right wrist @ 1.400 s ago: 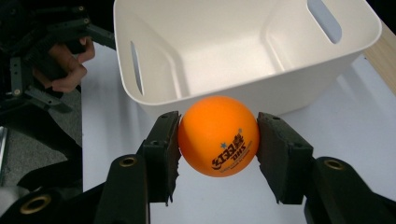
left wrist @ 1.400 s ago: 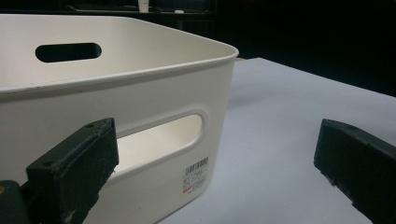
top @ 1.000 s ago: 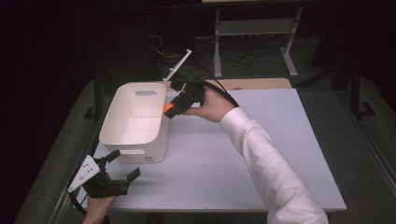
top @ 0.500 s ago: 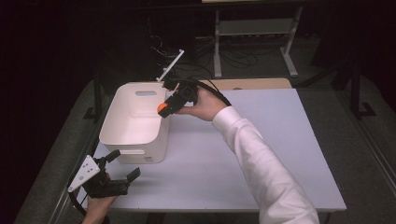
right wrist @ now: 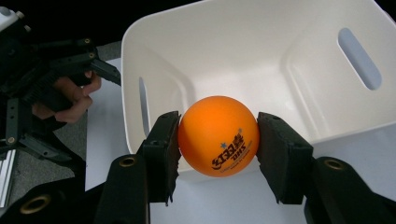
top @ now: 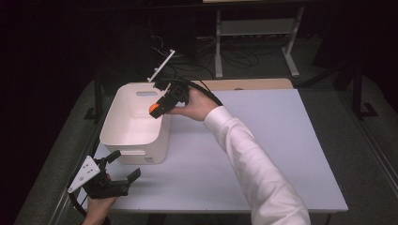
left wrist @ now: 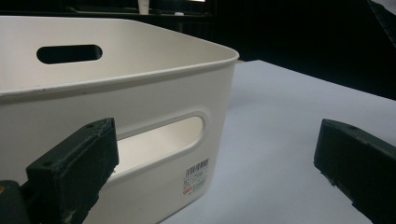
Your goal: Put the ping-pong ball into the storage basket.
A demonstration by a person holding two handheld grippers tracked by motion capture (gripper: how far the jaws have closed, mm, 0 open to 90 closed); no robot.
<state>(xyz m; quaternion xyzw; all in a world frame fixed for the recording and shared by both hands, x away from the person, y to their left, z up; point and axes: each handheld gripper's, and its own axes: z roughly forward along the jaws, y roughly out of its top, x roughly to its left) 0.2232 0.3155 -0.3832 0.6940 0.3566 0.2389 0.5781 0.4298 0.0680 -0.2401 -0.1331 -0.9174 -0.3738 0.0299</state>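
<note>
An orange ping-pong ball (right wrist: 218,136) with dark print is pinched between the two black pads of my right gripper (right wrist: 218,154). In the high view that gripper (top: 157,108) hangs over the right rim of a white plastic bin (top: 123,133), with the ball (top: 153,108) just above the rim. The bin's inside (right wrist: 261,70) looks bare. My left gripper (top: 123,165) rests at the table's front left corner, its jaws spread wide with nothing between them, pointing at the bin's near wall (left wrist: 154,107).
The white table (top: 263,140) stretches out to the right of the bin. A white bracket (top: 162,64) and cables lie behind the table on a dark floor. A metal stand (top: 253,33) is at the back.
My right gripper has carried the ball leftward, from beside the bin's right wall to above its rim. The left gripper has not moved.
</note>
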